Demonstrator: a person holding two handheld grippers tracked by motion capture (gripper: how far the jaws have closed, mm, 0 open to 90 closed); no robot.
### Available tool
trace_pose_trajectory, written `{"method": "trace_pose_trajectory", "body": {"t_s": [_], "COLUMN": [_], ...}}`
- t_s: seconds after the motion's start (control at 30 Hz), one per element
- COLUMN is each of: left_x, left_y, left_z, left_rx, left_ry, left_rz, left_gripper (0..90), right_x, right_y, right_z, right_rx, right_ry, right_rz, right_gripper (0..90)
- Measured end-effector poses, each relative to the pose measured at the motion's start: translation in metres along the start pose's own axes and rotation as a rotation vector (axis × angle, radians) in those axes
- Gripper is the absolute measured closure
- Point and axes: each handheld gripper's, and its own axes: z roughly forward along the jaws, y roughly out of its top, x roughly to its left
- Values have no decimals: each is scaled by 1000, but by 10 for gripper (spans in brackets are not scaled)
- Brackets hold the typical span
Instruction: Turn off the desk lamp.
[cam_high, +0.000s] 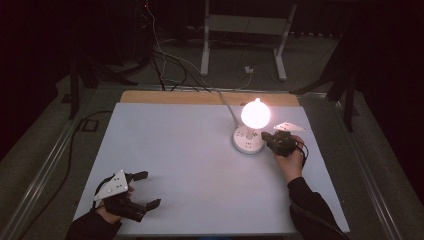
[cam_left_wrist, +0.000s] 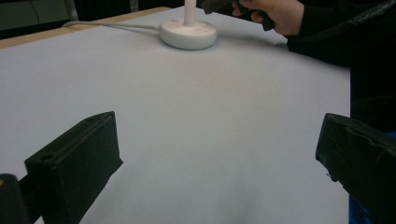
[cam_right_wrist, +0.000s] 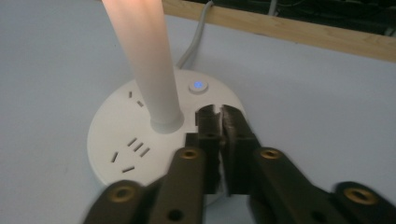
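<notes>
A white lamp with a glowing round bulb (cam_high: 256, 113) stands on a round white base (cam_high: 247, 140) with socket slots, at the right of the table. My right gripper (cam_high: 265, 136) is at the base's right side. In the right gripper view its jaws (cam_right_wrist: 222, 116) are shut with nothing between them. Their tips lie over the top of the base (cam_right_wrist: 121, 135), just below the blue-lit button (cam_right_wrist: 198, 86) and right of the glowing stem (cam_right_wrist: 144, 60). I cannot tell whether they touch it. My left gripper (cam_high: 149, 189) rests open at the near left corner, holding nothing (cam_left_wrist: 218, 123).
The white mat (cam_high: 200, 160) covers the table, with a wooden strip (cam_high: 210, 98) along its far edge. The lamp's grey cable (cam_right_wrist: 196, 42) runs off over that edge. A person's hand (cam_left_wrist: 275, 14) and dark sleeve hold the right gripper. Beyond the table stand a metal frame and floor cables.
</notes>
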Motion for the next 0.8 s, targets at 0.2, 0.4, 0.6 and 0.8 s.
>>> {"method": "trace_pose_trajectory", "body": {"t_s": [0.2, 0.4, 0.6, 0.8], "left_x": [0, 0, 0, 0], "left_y": [0, 0, 0, 0], "left_z": [0, 0, 0, 0], "left_rx": [3, 4, 4, 6], "left_ry": [1, 1, 1, 1], "left_rz": [2, 1, 2, 5], "left_gripper": [5, 5, 5, 5], "right_x": [-1, 3, 4, 6], "right_y": [-3, -5, -7, -7], "right_z": [5, 8, 9, 11], "right_rx": [22, 22, 27, 32], "right_ry": [9, 4, 5, 8], "right_rz": [16, 14, 19, 16], "right_gripper": [897, 897, 898, 897]}}
